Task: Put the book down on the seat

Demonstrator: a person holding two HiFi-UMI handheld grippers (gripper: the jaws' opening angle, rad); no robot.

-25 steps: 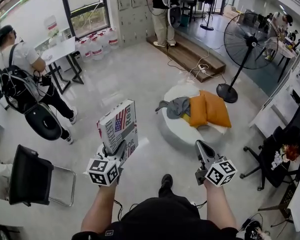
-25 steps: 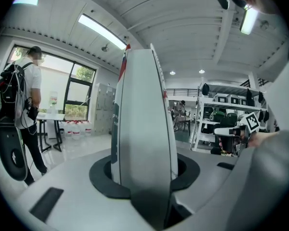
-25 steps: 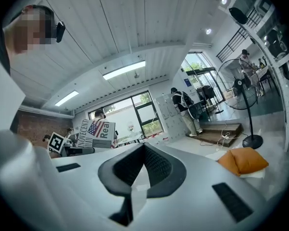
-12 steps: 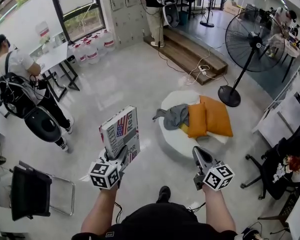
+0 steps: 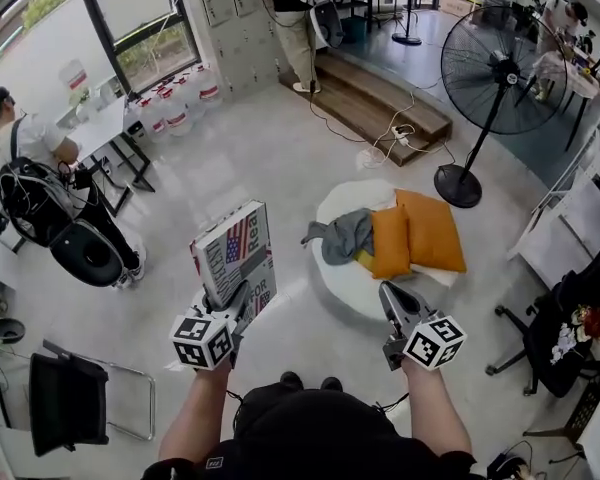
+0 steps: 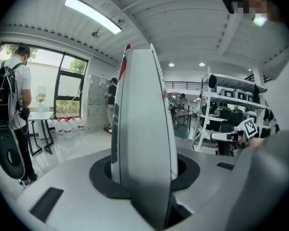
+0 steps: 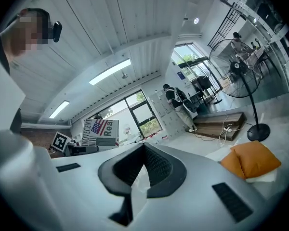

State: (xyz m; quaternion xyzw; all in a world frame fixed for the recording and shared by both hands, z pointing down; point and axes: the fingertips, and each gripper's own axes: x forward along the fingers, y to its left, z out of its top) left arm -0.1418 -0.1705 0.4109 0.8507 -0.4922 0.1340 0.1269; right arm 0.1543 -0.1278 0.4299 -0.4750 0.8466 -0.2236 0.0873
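Note:
A thick book with a flag on its cover stands upright in my left gripper, which is shut on its lower edge. In the left gripper view the book's spine fills the middle, clamped between the jaws of the left gripper. My right gripper hovers at the right, shut and empty; its jaws meet at the tip. The seat is a round white pouf on the floor ahead and to the right, carrying orange cushions and a grey cloth.
A tall pedestal fan stands beyond the seat. A black folding chair is at the lower left, an office chair at the right. A person with a backpack stands left; another person is by the wooden step.
The view has moved forward a little toward the seat. Both grippers keep their pose, and the book stays upright in the left one.

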